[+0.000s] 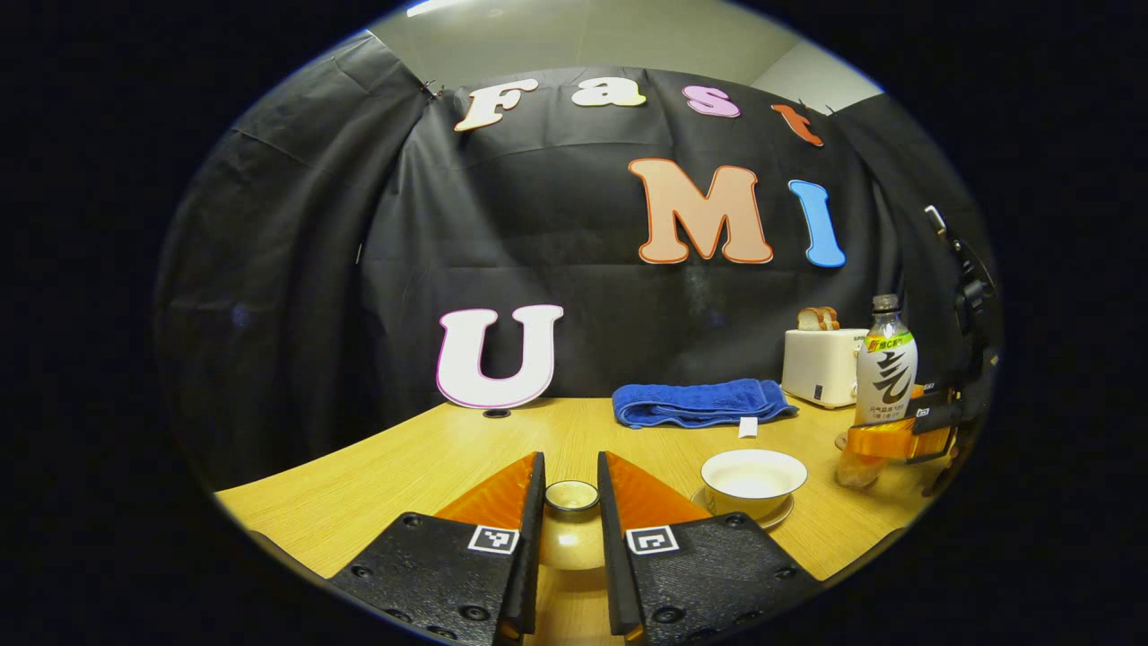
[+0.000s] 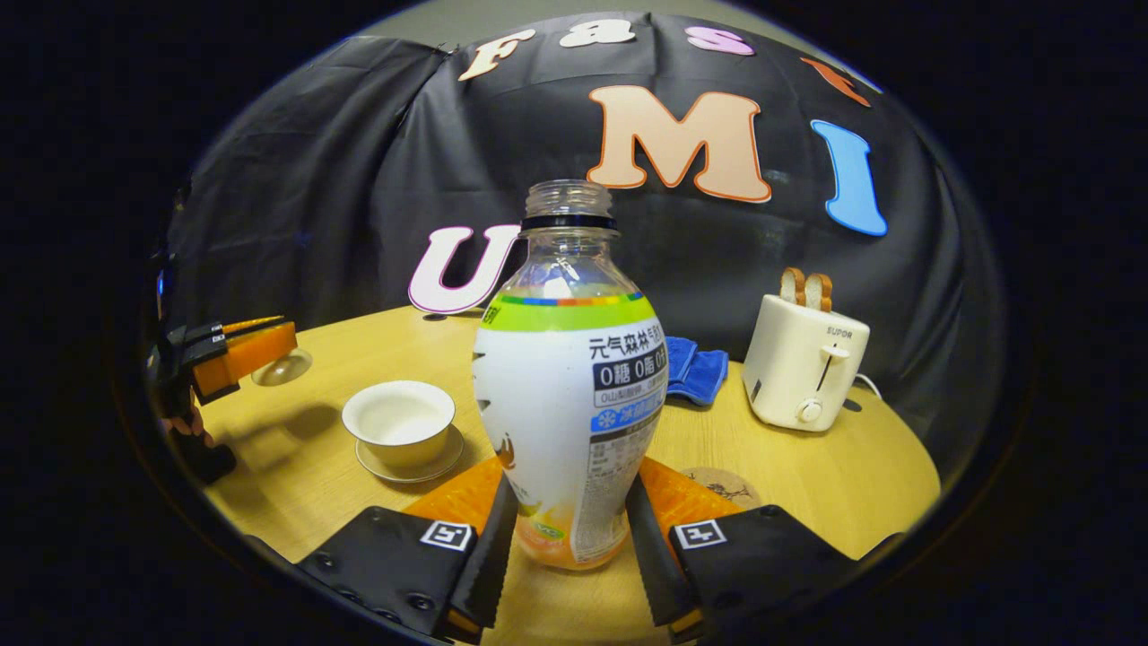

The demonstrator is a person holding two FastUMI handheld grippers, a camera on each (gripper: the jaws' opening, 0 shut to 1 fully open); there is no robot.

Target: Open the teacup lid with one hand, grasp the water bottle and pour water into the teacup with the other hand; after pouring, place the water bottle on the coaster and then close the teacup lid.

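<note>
both views face the wall, sharing the teacup (image 1: 752, 480).

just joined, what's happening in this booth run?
A person works two handheld grippers at a wooden table. The left gripper holds the teacup lid between its fingers, lifted off the open teacup, which sits on its saucer. The right gripper grips the uncapped water bottle, upright, just in front of the coaster. Whether water has been poured is unclear.
</note>
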